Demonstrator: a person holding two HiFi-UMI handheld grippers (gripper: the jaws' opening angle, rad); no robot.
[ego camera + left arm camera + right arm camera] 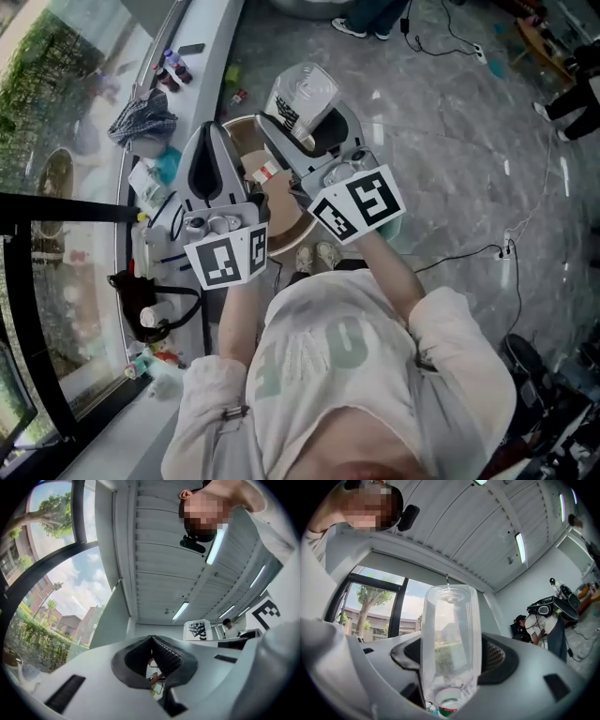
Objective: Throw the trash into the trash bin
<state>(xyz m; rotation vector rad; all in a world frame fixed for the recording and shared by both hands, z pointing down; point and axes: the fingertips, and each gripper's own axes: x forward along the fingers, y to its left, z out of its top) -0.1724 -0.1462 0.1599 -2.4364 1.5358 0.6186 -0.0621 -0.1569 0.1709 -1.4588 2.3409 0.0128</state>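
Note:
My right gripper (306, 124) is shut on a clear plastic bottle (304, 94) with a dark printed label, and it points upward. In the right gripper view the bottle (450, 620) stands between the two dark pads, cap end down near the gripper body (451, 645). My left gripper (214, 129) is beside it on the left, also pointing up, shut with nothing in it (151, 638). The bottle's label (201, 631) shows to the right in the left gripper view. Under both grippers is a round brown trash bin (284, 214) on the floor with scraps inside.
A white ledge (211, 56) along the window at left carries small bottles, a checked cloth (142, 120) and a black bag (150, 298). Cables (511, 248) run over the grey floor at right. Shoes (317, 255) stand by the bin. Other people's feet are at the top.

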